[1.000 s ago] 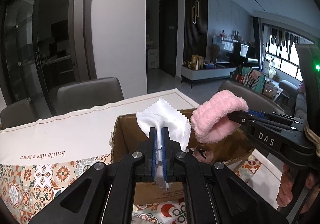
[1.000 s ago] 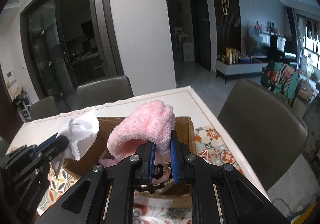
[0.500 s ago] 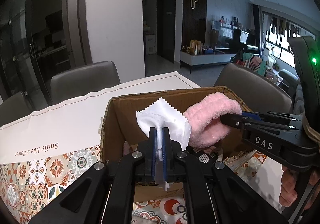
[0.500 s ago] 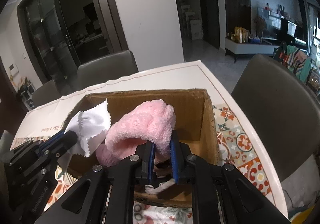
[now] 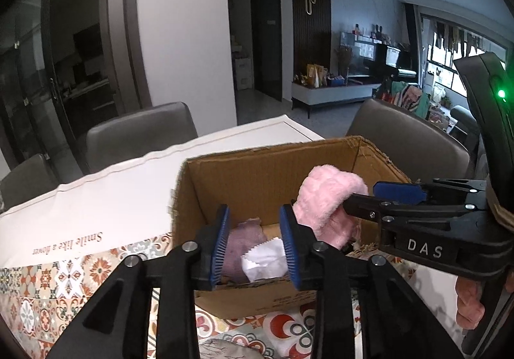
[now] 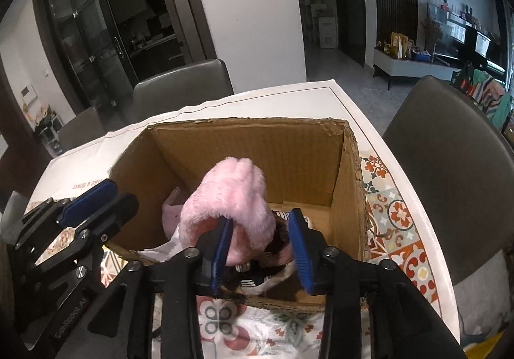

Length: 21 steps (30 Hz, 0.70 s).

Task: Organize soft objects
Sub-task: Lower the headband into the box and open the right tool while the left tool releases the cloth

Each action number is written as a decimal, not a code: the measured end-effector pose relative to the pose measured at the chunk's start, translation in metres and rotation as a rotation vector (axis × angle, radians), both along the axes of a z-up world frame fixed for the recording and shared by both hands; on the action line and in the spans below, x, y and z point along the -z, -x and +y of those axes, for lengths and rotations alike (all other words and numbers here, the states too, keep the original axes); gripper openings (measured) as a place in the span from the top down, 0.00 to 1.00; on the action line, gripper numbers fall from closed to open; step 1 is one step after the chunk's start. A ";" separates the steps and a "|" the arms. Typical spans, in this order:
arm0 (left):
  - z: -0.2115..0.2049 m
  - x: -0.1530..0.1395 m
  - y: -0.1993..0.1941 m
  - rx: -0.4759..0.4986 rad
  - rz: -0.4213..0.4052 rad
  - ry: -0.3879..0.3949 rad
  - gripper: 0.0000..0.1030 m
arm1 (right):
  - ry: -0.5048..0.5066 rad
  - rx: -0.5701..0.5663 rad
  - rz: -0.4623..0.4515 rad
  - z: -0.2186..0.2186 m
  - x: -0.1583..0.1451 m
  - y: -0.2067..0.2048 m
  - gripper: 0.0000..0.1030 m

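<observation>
Cardboard box [image 6: 347,185] — your left gripper [image 5: 253,243] has just opened, white cloth [image 5: 265,261] dropped inside; your right gripper [image 6: 261,249] just opened too, pink fluffy piece [image 6: 231,198] loose against one pad.

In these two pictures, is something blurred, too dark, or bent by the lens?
Left wrist view: straight door frames bow toward the edges, corners go black, and the brown cardboard box stays sharp, its left edge slightly smeared. Right wrist view: the same fisheye bending; the fluffy pink cloth looks soft-edged, the glass doors behind are dim, and the box floor is shadowed.
</observation>
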State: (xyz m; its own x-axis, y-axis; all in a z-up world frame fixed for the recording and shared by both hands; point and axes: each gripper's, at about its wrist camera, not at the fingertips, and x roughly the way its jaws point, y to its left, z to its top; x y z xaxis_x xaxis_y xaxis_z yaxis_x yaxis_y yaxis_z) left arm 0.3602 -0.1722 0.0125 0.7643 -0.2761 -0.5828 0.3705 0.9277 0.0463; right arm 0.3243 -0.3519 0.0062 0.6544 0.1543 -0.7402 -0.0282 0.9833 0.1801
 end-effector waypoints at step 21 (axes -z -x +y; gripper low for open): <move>0.039 -0.025 0.041 -0.090 -0.083 0.000 0.54 | 0.066 0.032 -0.140 0.027 -0.046 0.032 0.55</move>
